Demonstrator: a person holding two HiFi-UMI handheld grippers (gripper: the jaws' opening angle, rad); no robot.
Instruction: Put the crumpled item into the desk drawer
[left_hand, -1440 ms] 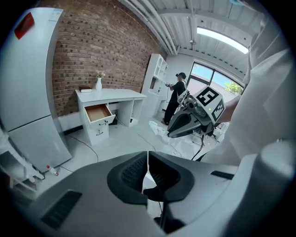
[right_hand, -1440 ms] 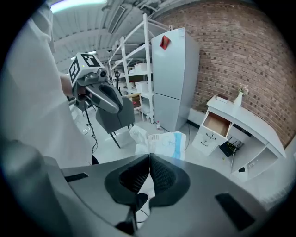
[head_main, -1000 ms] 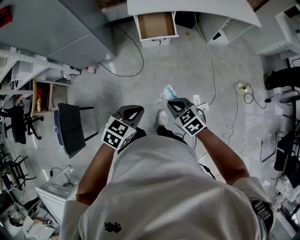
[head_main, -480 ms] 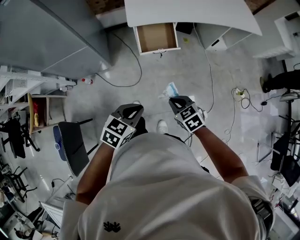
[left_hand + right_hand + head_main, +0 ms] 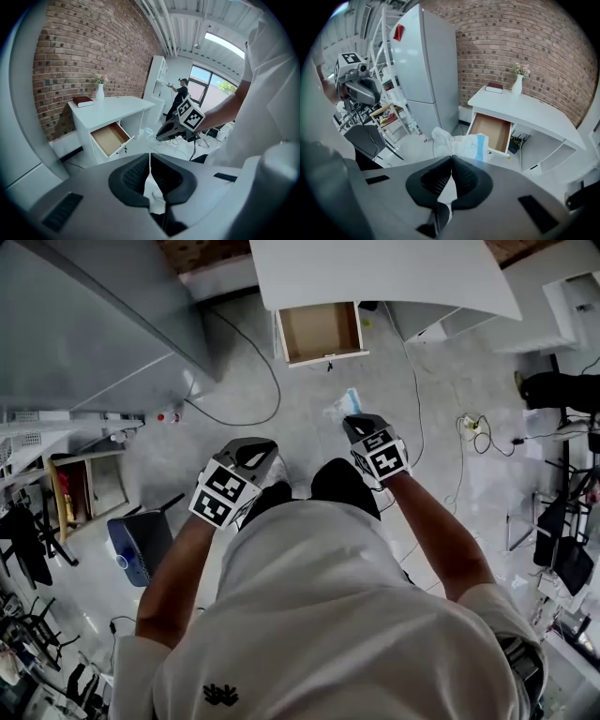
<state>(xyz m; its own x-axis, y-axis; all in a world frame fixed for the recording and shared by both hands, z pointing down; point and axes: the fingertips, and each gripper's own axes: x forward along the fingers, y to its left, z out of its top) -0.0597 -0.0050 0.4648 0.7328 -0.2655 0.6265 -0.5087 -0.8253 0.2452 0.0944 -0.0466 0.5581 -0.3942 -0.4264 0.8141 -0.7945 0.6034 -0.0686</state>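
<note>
Your right gripper (image 5: 356,423) has its jaws pinched tight on the crumpled white-and-blue wrapper (image 5: 459,143); the wrapper sticks out past the tips, up in the air over the floor, well short of the desk; your left gripper (image 5: 150,158) has its jaws pressed together on themselves; ahead, the desk drawer (image 5: 322,332) stands pulled out beneath the white desk (image 5: 375,268); a white vase (image 5: 517,84) and a dark red book (image 5: 493,87) sit on top.

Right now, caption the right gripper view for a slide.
Right gripper shut on the crumpled item, facing the open desk drawer.
</note>
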